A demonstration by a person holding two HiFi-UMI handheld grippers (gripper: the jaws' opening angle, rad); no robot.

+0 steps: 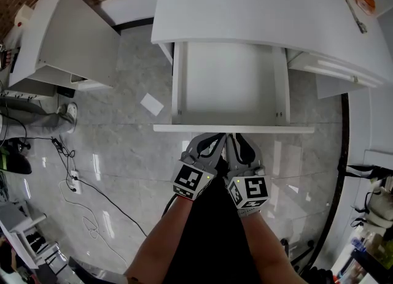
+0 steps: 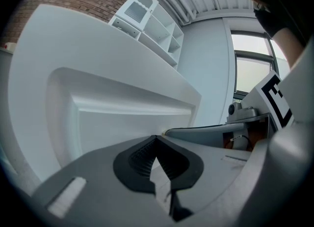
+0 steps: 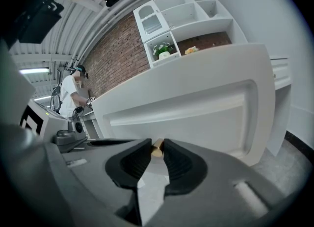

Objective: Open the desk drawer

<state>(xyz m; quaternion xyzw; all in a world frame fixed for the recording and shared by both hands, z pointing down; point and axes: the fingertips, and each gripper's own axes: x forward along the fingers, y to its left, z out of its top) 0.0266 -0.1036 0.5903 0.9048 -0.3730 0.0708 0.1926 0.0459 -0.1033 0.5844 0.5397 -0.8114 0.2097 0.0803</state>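
Drawer (image 1: pixel 230 86) rear hidden under desk top (image 1: pixel 245 13), small knob (image 3: pixel 157 147) half hidden in right hand-held gripper (image 3: pixel 157 143)

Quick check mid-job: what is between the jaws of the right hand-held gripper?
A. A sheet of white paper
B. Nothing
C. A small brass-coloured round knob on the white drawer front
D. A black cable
C: the right gripper view shows the small brass-coloured round knob on the white drawer front between the tips of the right hand-held gripper, whose jaws press on it from both sides.
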